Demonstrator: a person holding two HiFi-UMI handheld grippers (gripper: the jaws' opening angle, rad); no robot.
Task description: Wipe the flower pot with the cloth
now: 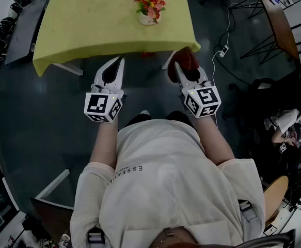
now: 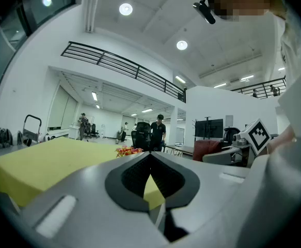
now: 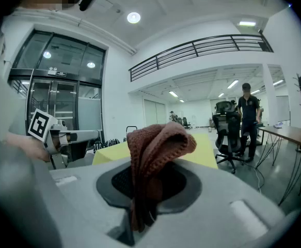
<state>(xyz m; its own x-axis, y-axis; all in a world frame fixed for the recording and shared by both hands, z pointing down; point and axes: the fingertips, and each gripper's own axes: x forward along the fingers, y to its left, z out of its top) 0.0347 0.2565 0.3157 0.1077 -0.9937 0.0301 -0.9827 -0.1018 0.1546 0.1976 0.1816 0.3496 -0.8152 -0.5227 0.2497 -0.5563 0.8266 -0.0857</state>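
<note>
Flower pot (image 1: 148,19): small white round pot with red and orange flowers, upright on the yellow-green table cover (image 1: 88,30), a little back from the near edge.
Cloth (image 3: 153,154): reddish-brown knitted piece, folded, pinched in the white right gripper (image 1: 177,68), with the bunch standing up above the tips.
Left gripper (image 1: 121,61): white, pressed together, nothing between.
Direction: straight ahead of both grippers, about midway between the 2 and well apart from each, with the table edge lying between.
Nearer hand: neither clearly. Probably the cloth-bearing right side to go forward and slightly leftward.
Pot axis: vertical, so the side wall is likely best met by a level approach.
Stage: approach only, wiping not yet begun.
</note>
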